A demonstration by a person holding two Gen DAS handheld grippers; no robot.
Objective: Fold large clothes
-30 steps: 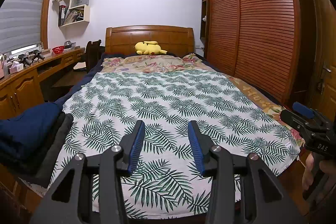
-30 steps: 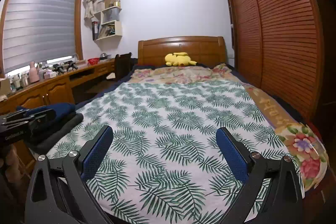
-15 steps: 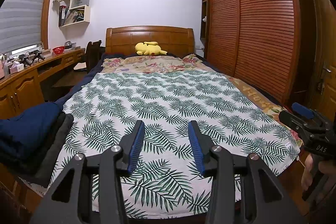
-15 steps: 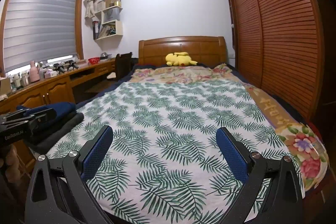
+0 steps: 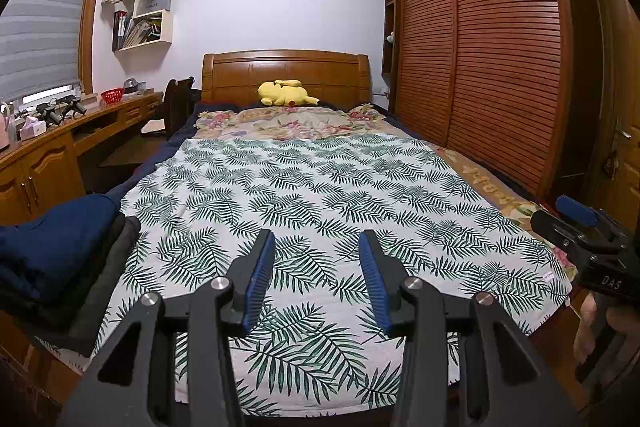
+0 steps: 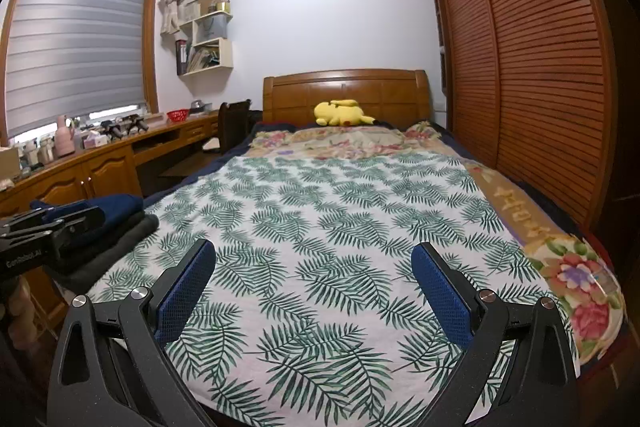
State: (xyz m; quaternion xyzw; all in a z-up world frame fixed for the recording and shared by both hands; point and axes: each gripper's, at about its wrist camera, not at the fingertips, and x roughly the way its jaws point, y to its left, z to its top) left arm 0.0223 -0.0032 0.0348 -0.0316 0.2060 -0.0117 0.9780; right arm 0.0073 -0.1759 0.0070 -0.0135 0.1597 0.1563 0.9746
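Both grippers are matte black, built of angular triangular arms with cut-outs and round silver screw heads at the joints. The left gripper (image 5: pixel 316 267) carries narrow blue ribbed pads; the right gripper (image 6: pixel 314 291) has wider blue mesh-textured fingers (image 6: pixel 440 295). White lettering marks each body — "DAS" on one, "GenRobot.AI" on the other.

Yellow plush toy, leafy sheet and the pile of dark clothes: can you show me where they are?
yellow plush toy (image 5: pixel 286 94), left wrist view, middle of its body.
leafy sheet (image 6: pixel 340 227), right wrist view, flat middle of the cloth.
pile of dark clothes (image 5: pixel 56 247), left wrist view, blue top garment.
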